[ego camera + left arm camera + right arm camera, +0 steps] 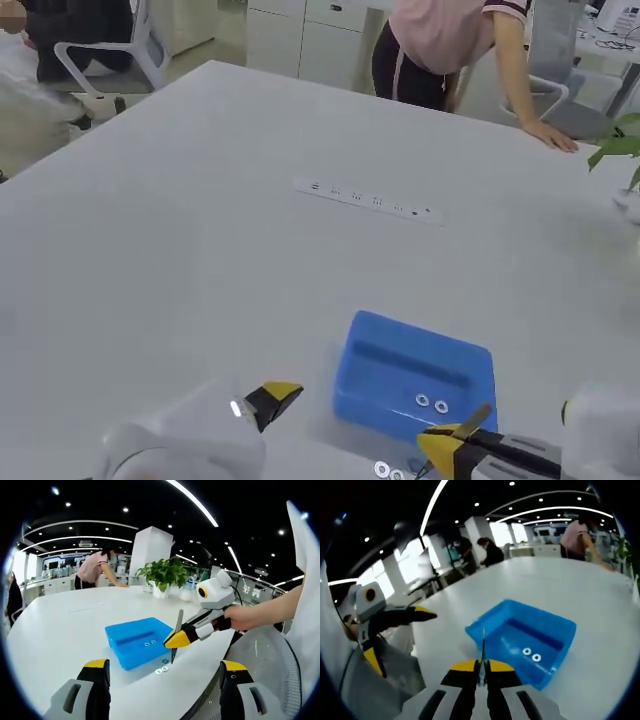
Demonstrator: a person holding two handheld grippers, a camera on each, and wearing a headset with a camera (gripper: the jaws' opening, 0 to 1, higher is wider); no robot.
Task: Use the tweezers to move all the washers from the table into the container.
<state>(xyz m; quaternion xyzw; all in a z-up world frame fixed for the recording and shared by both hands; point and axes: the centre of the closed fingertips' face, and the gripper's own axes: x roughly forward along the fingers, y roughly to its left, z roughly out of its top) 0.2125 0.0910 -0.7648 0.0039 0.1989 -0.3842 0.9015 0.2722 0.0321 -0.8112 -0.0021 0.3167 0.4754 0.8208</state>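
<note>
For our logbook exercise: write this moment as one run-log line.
right gripper: shut on tweezers | left gripper: open | container: two washers inside | table: loose washers

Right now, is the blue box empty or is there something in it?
Not empty. Two washers lie inside the blue container. Other washers lie outside it on the table.

Beyond the work
White plastic power strip (368,201) lies well beyond the left tongs (280,397); a pink-shirted person (450,40) leans farther off.
</note>
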